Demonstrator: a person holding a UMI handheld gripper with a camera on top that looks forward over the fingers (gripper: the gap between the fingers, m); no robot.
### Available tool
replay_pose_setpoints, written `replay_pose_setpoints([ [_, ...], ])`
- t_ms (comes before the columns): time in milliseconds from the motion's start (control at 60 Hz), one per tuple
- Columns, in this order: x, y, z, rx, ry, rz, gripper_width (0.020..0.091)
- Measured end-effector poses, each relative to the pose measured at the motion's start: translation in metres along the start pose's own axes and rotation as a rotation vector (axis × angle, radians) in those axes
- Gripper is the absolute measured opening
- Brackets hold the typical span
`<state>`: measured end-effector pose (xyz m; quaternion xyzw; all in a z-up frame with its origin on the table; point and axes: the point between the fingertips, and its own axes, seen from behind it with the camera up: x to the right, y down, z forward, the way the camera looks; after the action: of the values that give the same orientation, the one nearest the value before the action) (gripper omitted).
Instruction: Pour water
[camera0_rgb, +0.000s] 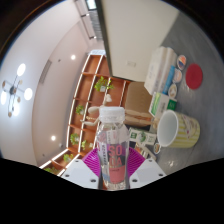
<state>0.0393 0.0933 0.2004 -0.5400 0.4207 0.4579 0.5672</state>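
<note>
A clear plastic bottle (113, 145) with a pink label and a white cap stands between my fingers, which press on its two sides. My gripper (112, 163) is shut on the bottle, the magenta pads (94, 160) against its label. The view is tilted, so the bottle and table lean. To the right of the bottle, a little beyond the fingers, a white cup (170, 128) with a yellowish lower part sits on the grey table (200, 105).
Small cartons and packets (138, 120) lie between bottle and cup. Farther along the table stand a white box (158, 66), a blue-lidded tub (193, 75) and a red-topped container (180, 62). Wooden shelves with plants (95, 90) line the room behind.
</note>
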Motion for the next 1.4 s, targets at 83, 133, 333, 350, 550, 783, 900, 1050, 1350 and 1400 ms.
replay_pose_setpoints([
  [83,-0.003,-0.027,-0.01,0.006,0.077,-0.326,0.0337],
  [133,0.002,-0.047,-0.017,0.032,0.134,-0.526,0.0341],
  [333,0.018,-0.133,-0.024,0.106,0.352,-1.052,0.034],
  [350,0.02,-0.139,-0.024,0.108,0.36,-1.077,0.0341],
  [550,0.069,-0.203,-0.021,0.097,0.515,-1.292,0.0339],
  [783,0.118,-0.236,-0.014,0.115,0.598,-1.332,0.0341],
  [900,0.143,-0.239,-0.006,0.088,0.599,-1.321,0.034],
  [1050,0.166,-0.237,-0.001,0.081,0.594,-1.312,0.0343],
  [1350,0.168,-0.237,-0.007,0.109,0.583,-1.24,0.0539],
  [1400,0.169,-0.231,-0.008,0.081,0.569,-1.23,0.0645],
])
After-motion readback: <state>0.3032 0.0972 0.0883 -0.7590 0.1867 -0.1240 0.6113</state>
